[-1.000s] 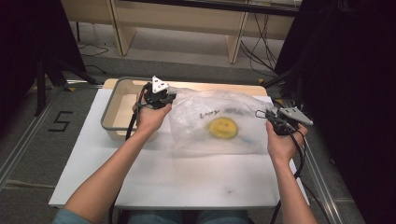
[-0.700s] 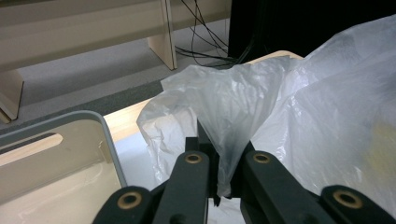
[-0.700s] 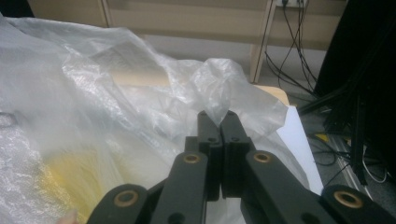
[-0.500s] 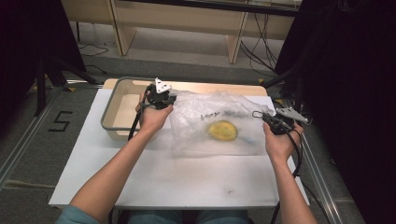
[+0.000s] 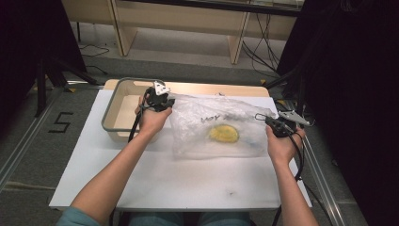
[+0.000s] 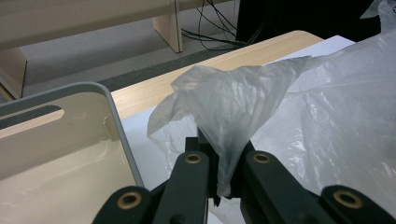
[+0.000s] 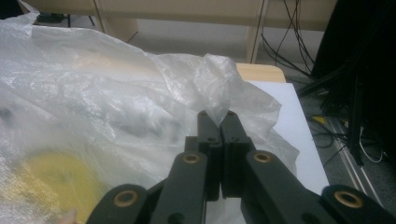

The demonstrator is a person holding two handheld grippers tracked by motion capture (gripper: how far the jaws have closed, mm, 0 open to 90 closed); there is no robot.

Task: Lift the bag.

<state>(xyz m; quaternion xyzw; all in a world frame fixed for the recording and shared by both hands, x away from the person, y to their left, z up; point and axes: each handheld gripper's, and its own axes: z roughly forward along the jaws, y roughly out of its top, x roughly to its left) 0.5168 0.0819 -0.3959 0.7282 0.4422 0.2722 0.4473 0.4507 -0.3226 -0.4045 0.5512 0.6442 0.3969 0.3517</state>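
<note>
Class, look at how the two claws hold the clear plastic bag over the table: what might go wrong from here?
The left claw and right claw each pinch only a thin bunch of the plastic bag, so the film may slip or tear if pulled apart. The yellow object lies loose inside and may slide out. The bag's edge by the tray may snag on its rim.

The plastic bag [image 5: 221, 127] now lies lower and flatter than a second ago, stretched between the two grippers. The yellow thing [image 5: 224, 133] inside sits slightly nearer the right.
</note>
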